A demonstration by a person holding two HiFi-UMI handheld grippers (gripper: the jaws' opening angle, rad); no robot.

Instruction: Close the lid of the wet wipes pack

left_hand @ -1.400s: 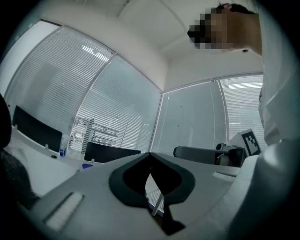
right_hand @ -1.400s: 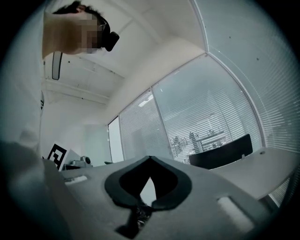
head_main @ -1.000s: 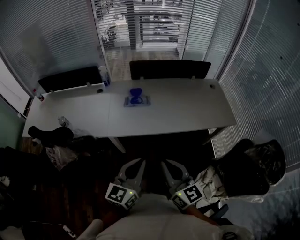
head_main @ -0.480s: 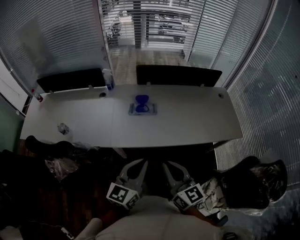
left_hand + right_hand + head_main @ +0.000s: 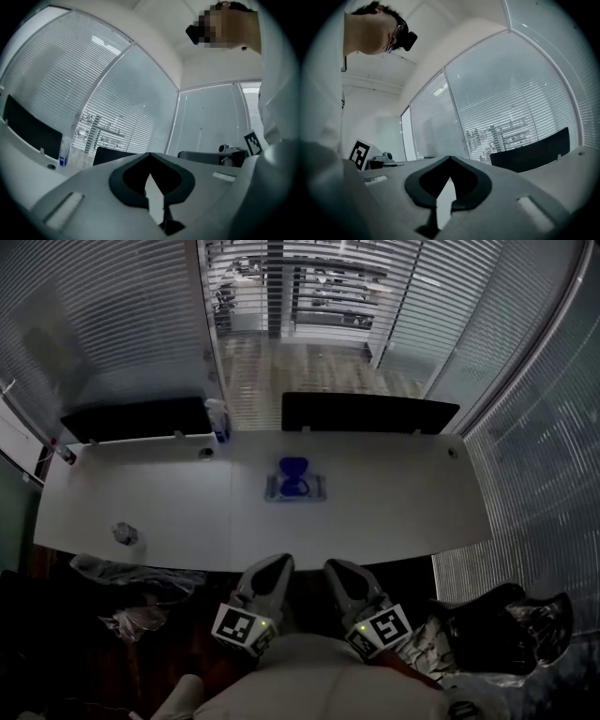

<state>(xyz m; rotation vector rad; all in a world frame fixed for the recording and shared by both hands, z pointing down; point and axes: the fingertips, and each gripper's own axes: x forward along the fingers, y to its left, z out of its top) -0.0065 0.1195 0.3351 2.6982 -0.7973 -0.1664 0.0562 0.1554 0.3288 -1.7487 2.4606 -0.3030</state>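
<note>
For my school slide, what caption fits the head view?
Left gripper and right gripper, jaws shut and empty, near a table where the wet wipes pack sits, blue lid up.

Wipes pack on table (bottle behind)

Head view looks down on the table; gripper views skim across it.

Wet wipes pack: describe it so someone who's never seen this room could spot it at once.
Find the long white table in front of the blinds. Near its middle lies the wet wipes pack, flat and pale. Its dark blue round lid sets it apart from the upright bottle at the far edge and the crumpled thing near the left end.
</note>
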